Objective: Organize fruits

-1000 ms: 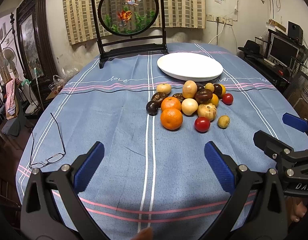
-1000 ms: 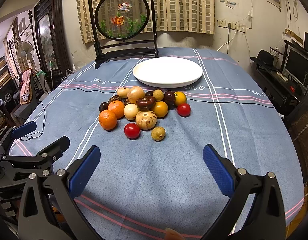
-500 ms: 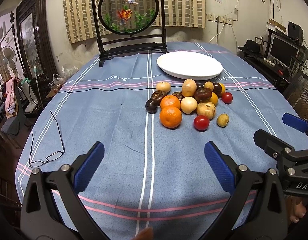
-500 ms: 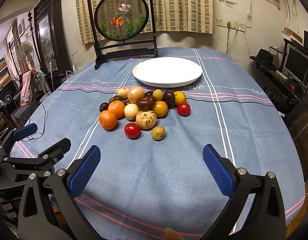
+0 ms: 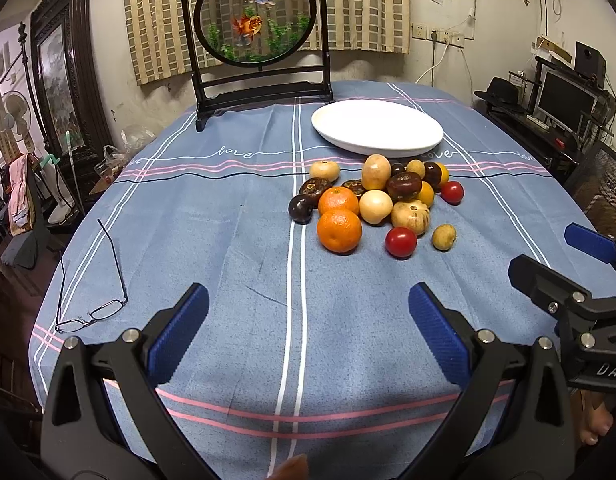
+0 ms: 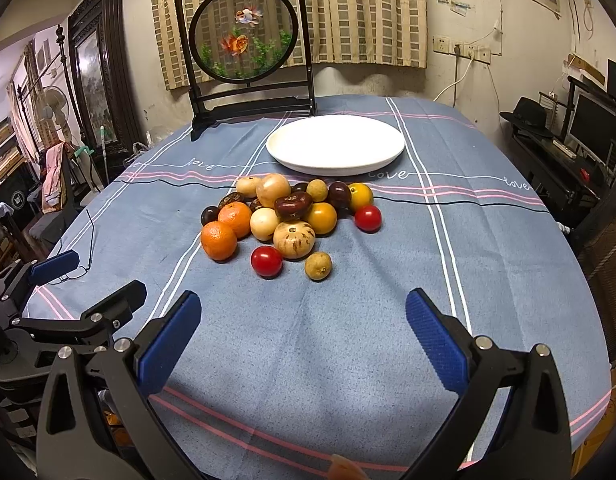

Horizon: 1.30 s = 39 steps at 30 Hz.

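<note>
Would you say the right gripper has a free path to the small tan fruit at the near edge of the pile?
Probably yes. The right gripper is open, and only bare cloth lies between it and the small tan fruit, which sits apart from the red tomato.

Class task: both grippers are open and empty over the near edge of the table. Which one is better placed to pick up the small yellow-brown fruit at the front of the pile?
Probably the right gripper. The small yellow-brown fruit lies almost straight ahead between its open fingers. For the left gripper, that fruit sits off to its right.
</note>
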### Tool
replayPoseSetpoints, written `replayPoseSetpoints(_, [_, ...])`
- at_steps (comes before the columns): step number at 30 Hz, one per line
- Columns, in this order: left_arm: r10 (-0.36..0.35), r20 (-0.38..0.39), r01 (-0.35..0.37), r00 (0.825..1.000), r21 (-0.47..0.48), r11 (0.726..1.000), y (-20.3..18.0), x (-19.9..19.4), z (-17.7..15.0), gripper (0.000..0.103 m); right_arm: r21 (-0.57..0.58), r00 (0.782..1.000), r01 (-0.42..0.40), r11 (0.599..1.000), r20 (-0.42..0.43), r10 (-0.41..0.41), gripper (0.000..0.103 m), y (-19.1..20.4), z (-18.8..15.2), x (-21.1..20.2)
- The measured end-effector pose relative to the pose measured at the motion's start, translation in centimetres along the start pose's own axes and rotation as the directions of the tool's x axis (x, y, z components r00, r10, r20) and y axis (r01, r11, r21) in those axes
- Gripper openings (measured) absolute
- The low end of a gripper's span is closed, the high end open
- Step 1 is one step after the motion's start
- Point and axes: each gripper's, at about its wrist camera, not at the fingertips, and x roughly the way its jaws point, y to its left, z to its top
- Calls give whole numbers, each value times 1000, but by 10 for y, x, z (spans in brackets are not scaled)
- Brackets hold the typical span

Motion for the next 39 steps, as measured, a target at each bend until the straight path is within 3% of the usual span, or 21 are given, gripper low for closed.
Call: replayPoseSetpoints(39, [-14, -28, 14, 1000, 4, 1000, -2, 4, 1, 101, 9, 1000, -6, 1000, 2, 6, 102, 0, -1, 0])
